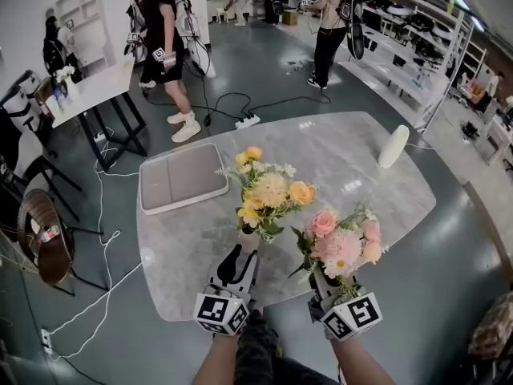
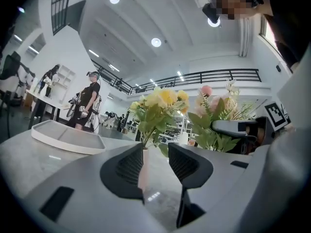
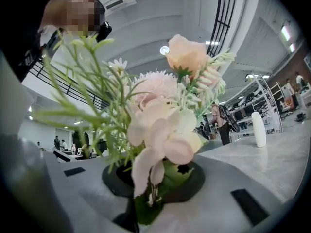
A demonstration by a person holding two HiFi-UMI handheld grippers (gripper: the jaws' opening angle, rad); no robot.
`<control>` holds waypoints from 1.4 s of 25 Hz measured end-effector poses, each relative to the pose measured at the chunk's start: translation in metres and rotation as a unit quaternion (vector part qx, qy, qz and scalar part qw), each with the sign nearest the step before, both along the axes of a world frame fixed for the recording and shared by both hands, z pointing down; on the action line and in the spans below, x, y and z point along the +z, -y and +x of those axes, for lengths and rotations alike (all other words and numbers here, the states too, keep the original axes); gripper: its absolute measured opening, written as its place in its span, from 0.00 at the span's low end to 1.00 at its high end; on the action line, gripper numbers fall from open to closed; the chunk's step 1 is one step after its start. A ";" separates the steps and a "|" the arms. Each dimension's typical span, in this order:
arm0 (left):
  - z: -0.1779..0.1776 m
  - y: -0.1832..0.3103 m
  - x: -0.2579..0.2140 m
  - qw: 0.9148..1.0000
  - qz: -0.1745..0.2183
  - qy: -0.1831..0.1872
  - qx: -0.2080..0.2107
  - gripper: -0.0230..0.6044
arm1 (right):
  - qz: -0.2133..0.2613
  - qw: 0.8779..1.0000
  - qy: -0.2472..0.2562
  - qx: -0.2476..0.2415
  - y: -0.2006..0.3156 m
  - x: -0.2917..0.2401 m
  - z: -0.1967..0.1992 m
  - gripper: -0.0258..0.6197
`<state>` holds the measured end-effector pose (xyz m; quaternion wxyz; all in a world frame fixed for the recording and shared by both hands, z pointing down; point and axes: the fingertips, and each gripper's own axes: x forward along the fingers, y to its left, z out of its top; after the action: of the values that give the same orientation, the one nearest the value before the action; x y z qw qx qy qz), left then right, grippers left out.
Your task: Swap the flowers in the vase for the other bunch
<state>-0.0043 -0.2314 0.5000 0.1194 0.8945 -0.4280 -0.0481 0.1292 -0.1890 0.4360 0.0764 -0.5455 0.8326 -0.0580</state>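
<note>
1 vase (image 1: 249,241) on bench (image 1: 361,159), yellow bunch (image 1: 268,189) inside. Near side of vase, left gripper (image 1: 243,257): fingers apart, vase at their tips; should close squarely to steady it. Right of vase, right gripper (image 1: 325,283): fingers clamped on pink bunch (image 1: 343,243).

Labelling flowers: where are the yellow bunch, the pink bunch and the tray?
yellow bunch (image 1: 271,189), head view, big middle bloom.
pink bunch (image 1: 341,247), head view, large middle bloom.
tray (image 1: 183,176), head view, bare floor.
</note>
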 end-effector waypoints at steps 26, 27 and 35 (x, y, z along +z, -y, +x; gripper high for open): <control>0.046 0.053 -0.018 0.988 0.054 0.112 0.094 0.47 | 0.015 0.999 -0.048 -0.009 0.031 0.000 0.003 0.19; 0.046 0.054 -0.018 0.988 0.061 0.112 0.089 0.44 | 0.015 0.999 -0.050 -0.009 0.030 0.002 0.003 0.19; 0.030 0.059 -0.033 0.991 0.076 0.093 0.060 0.17 | 0.016 0.998 -0.056 -0.009 0.033 -0.006 -0.005 0.19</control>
<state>0.0256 -0.2906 0.4675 0.0131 0.9258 -0.3776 0.0103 0.1245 -0.2218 0.4298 0.0376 -0.5391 0.8413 -0.0143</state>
